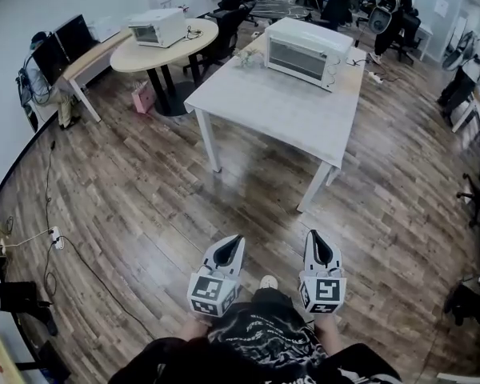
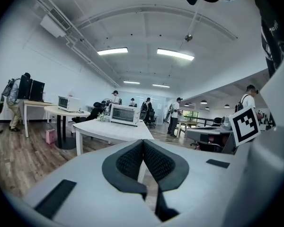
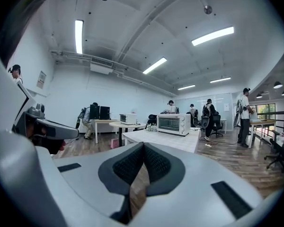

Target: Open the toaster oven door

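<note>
Above toaster oven [image 3: 173, 125], gripper views alone show lights [image 3: 212, 36].

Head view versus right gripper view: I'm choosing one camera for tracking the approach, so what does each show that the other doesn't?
Only the head view: the white table seen from above, with its bare top, and a power strip on the floor at the left. Only the right gripper view: the ceiling lights, and the right gripper seen head-on, its pads meeting with nothing between them. Both: the toaster oven, door shut, on that table ahead, and a second oven on the round table.
</note>
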`<state>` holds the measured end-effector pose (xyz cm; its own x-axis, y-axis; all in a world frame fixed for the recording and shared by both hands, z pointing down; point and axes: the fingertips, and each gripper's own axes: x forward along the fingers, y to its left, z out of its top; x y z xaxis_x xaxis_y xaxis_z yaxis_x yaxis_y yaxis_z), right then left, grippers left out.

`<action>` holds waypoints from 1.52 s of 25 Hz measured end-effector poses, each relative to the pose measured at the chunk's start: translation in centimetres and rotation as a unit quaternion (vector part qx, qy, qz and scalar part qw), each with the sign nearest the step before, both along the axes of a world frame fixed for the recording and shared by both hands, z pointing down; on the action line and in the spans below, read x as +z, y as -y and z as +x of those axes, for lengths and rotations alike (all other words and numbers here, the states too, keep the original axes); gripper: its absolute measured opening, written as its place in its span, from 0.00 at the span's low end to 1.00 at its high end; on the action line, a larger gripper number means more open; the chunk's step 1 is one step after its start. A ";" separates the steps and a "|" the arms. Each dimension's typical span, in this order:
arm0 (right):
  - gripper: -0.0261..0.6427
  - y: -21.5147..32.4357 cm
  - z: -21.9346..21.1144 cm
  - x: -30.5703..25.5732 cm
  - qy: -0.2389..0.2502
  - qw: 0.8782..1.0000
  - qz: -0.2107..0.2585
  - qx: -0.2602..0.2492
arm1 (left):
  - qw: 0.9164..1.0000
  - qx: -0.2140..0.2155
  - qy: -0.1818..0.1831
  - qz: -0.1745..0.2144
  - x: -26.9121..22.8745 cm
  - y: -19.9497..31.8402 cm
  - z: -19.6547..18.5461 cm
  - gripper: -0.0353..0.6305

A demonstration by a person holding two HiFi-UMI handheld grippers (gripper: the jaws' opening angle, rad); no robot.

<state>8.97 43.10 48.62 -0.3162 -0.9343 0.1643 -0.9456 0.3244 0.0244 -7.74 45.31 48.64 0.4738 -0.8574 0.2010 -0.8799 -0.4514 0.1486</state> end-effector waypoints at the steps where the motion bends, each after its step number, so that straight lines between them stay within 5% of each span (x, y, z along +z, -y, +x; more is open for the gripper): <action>1: 0.05 1.1 0.7 0.1 0.000 1.000 0.000 -0.001 | 1.000 -0.001 0.002 0.001 0.0 1.1 0.8 0.08; 12: 0.06 10.3 7.2 0.1 0.017 1.000 0.001 -0.024 | 1.000 0.002 0.009 0.014 0.0 10.7 8.2 0.08; 15: 0.25 11.7 8.0 0.3 0.025 0.999 -0.004 -0.036 | 1.000 0.002 0.016 0.014 0.0 11.9 9.4 0.08; 22: 0.45 13.6 9.1 0.8 0.025 0.999 -0.011 -0.027 | 1.000 -0.005 0.023 0.004 0.9 13.6 9.5 0.08; 29: 0.55 16.0 10.7 1.3 0.026 0.999 -0.028 0.011 | 1.000 0.004 0.019 -0.004 1.4 16.5 10.0 0.08; 38: 0.56 24.0 10.2 1.7 0.020 0.998 -0.045 0.044 | 0.999 0.044 -0.002 -0.010 2.4 26.0 10.3 0.08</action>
